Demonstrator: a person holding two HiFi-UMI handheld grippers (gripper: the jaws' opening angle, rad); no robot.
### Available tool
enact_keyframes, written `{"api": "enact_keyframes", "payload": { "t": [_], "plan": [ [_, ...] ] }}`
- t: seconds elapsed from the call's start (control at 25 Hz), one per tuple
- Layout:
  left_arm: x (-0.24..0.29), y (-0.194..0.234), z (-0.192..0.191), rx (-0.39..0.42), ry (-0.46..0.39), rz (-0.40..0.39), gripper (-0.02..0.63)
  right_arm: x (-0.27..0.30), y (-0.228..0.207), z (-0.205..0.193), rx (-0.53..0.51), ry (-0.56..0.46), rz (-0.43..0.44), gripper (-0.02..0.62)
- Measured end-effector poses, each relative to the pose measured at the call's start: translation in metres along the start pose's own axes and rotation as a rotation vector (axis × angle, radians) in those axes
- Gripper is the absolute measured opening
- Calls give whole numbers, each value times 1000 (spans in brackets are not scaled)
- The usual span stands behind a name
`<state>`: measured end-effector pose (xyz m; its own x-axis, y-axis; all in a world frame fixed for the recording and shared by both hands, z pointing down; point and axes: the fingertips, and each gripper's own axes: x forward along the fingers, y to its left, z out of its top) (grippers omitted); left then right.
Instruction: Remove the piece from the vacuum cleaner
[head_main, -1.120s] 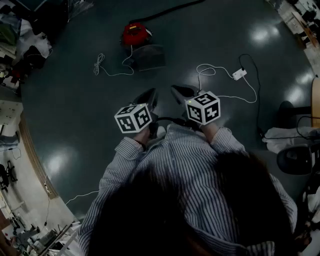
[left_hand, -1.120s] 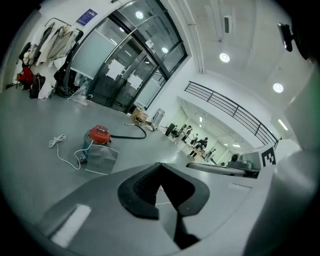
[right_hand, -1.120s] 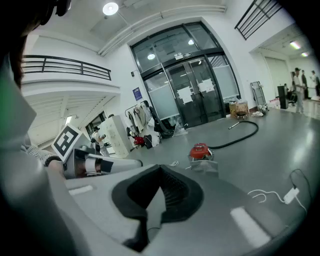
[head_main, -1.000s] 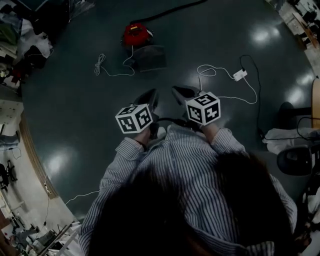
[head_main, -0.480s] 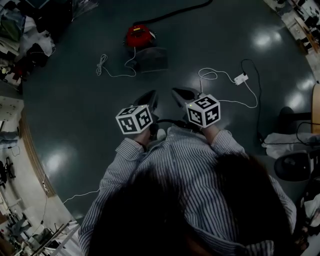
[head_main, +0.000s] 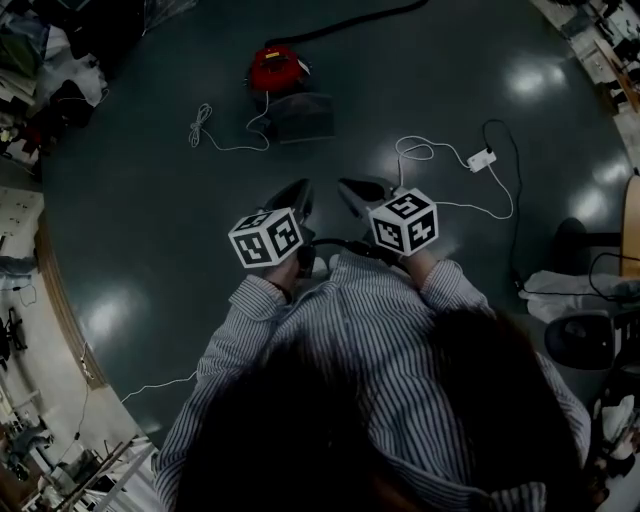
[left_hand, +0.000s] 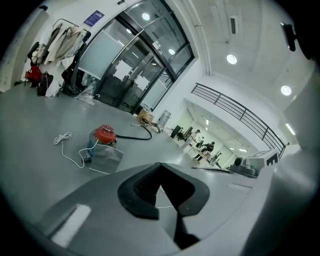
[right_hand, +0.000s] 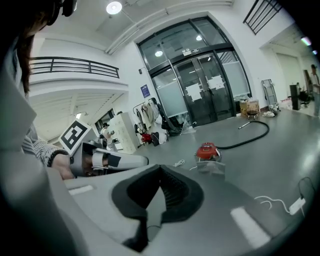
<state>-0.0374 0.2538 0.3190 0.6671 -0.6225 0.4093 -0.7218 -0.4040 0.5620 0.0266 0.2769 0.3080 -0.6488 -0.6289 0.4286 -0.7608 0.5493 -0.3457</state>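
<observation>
Sleeves (head_main: 250, 330) of a striped shirt at bottom centre of the head view, one hand on each gripper. Left gripper (head_main: 301, 190) and right gripper (head_main: 346, 186) sit side by side at frame centre, tips near each other but apart, both aimed toward the top of the frame and tilted a bit down. Left marker cube (head_main: 266, 238) and right marker cube (head_main: 404, 221) ride behind the jaws. Left claw clenched, tips together, nothing in it. Right claw same: clenched, empty. Both hang over the dark glossy floor (head_main: 150, 230), touching nothing.

Further up, right of centre, a white cable with adapter (head_main: 481, 157) lies on the floor. Left of centre, a coiled white cord (head_main: 203, 125).

Red vacuum cleaner (head_main: 272, 68) sits at upper centre, well apart from both grippers. Grey flat piece (head_main: 298, 115) is right against its near side. Black hose (head_main: 350, 22) runs off from it toward the top edge.

Farthest, in the gripper views, glass doors (right_hand: 205, 95) and a coat rack (right_hand: 147, 117).
</observation>
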Motion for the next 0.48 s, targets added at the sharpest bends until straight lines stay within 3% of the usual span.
{"api": "enact_keyframes", "payload": {
  "t": [0.32, 0.48],
  "plan": [
    [20, 15, -15, -67, 20, 28, 6, 12, -26, -12, 55, 47, 0, 2],
    [41, 27, -9, -62, 49, 27, 6, 33, -40, -11, 68, 87, 13, 2]
  ]
}}
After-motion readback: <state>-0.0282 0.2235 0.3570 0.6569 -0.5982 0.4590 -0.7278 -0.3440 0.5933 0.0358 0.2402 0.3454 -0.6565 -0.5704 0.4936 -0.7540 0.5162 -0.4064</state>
